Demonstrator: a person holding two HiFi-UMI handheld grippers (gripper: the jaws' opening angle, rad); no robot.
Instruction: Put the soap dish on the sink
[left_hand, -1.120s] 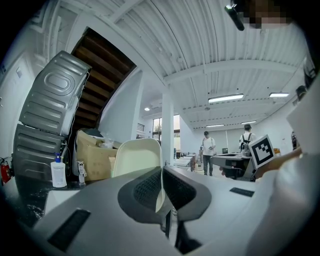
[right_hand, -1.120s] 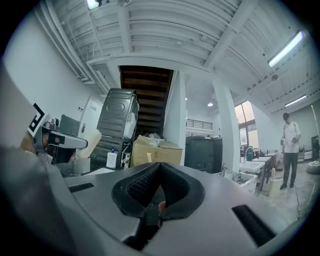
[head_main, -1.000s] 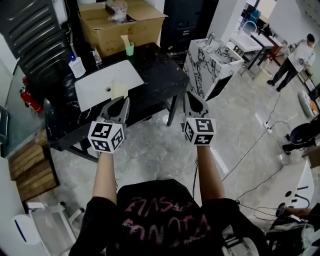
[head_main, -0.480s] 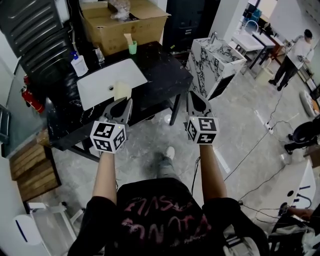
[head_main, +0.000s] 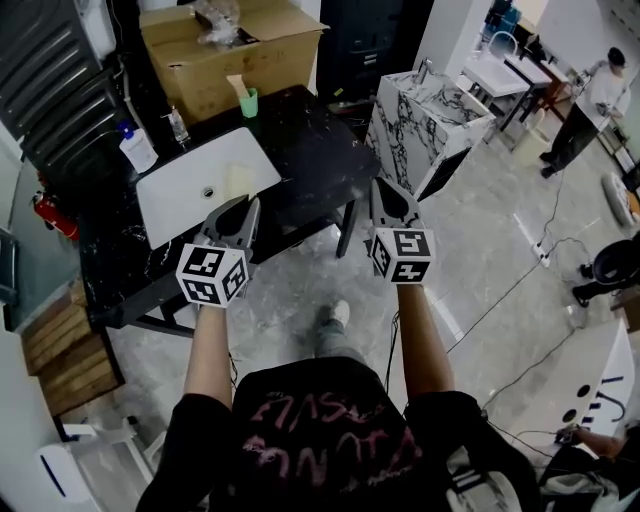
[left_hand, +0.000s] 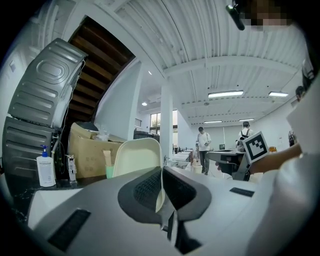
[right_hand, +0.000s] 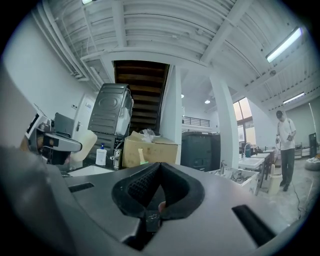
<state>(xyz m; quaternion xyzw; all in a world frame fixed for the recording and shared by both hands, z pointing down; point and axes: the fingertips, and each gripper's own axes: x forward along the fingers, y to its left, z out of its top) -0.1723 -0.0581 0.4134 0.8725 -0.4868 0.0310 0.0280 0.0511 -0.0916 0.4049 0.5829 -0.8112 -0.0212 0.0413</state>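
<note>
So the soap dish (left_hand: 137, 156) isn't on the sink (head_main: 185, 195) yet. It's up in the air, pinched in the left tongs (head_main: 243, 206). In the left gripper view the two jaws are shut on the dish's lower edge. The cream dish stands up on edge between them, with its hollow side facing the camera. From the head view the dish (head_main: 238, 181) lines up over the near right part of the white sink, but it's held, not resting on anything.

The right tongs (head_main: 385, 192) are pressed together with nothing in them, and the right gripper view shows the jaw tips meeting and no gap. They're held level with the left ones, well apart from them, out past the bench's right end and above the floor.

The sink is a white basin set into a black bench (head_main: 310, 150). Behind the basin there's a pump bottle (head_main: 136, 150) at the back left, and a green cup (head_main: 248, 103) with something sticking out of it at the back right. Behind the bench sits a big cardboard box (head_main: 230, 45) with some crumpled plastic on top.

To the right of the bench is a marble-look cabinet (head_main: 425, 125) with its own tap. Further off at the top right a person (head_main: 590, 100) in a white top is standing. The person holding the tongs stands on the tiled floor just short of the bench.
</note>
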